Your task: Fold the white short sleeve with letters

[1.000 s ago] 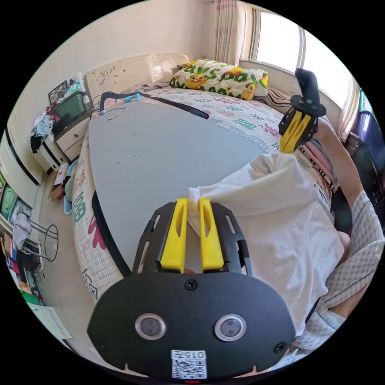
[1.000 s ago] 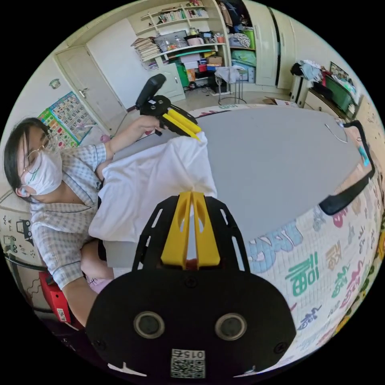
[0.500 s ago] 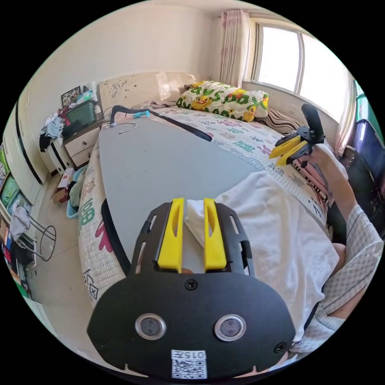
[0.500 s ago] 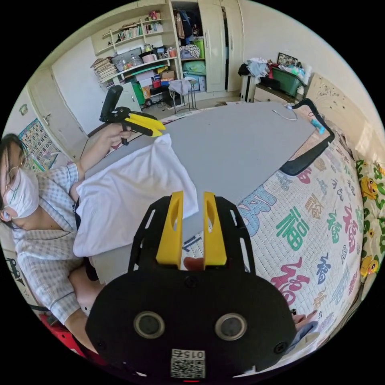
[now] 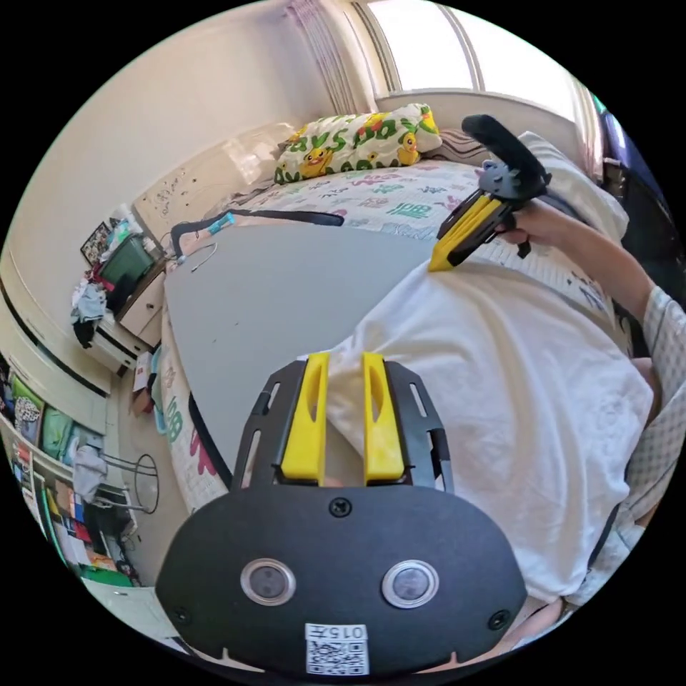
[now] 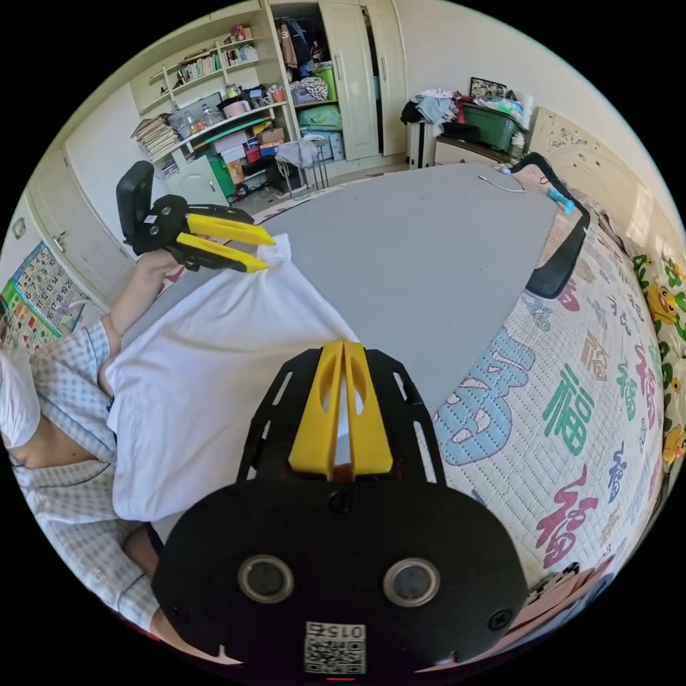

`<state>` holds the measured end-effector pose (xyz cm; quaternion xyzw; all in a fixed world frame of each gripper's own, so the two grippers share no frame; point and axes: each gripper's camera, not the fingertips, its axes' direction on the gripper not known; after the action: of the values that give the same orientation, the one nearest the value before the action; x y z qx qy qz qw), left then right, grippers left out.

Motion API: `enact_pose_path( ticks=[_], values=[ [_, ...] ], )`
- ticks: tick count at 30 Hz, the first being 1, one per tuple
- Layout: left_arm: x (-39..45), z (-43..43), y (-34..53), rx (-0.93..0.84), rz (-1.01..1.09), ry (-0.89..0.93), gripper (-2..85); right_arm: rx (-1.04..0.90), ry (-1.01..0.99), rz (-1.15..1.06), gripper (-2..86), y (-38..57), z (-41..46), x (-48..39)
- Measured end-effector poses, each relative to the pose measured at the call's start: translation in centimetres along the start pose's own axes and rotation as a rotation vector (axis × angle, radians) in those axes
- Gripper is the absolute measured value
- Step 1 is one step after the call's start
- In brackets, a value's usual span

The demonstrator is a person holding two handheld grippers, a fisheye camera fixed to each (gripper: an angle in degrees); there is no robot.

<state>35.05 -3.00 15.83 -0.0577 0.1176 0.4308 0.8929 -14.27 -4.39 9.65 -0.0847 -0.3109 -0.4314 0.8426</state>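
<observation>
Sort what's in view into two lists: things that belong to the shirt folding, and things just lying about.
Belongs to the job:
white shirt
grey board it lies on
left gripper, fingers apart around a shirt edge
right gripper, fingers closed at the shirt

Just lying about:
duck-print pillow
white cable
green bin
stool
</observation>
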Motion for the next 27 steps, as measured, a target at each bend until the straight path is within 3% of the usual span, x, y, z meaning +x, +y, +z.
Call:
enact_pose_path(
  ticks=[9, 14, 22, 27],
  values=[
    [-6.1, -1.5, 0.7, 0.05, -0.164, 0.183, 7.7, 0.133, -0.05, 0.105, 1.2, 7.5, -3.8, -2.3],
    [-6.5, -5.9, 1.0, 0.16, -0.165, 0.281, 7.4, 0.178, -0.093, 0.042, 3.8, 15.9, -7.5, -11.3],
    [0.7, -17.4, 6.5, 0.167, -0.046, 0.549, 8.9, 0.17, 0.11, -0.171, 6.1, 26.8, -9.1, -23.7],
    [7.1, -22.5, 12.9, 0.16, 0.002, 0.55, 9.6, 0.069, 0.02, -0.246, 9.4, 29.3, -7.9, -26.7]
  ],
)
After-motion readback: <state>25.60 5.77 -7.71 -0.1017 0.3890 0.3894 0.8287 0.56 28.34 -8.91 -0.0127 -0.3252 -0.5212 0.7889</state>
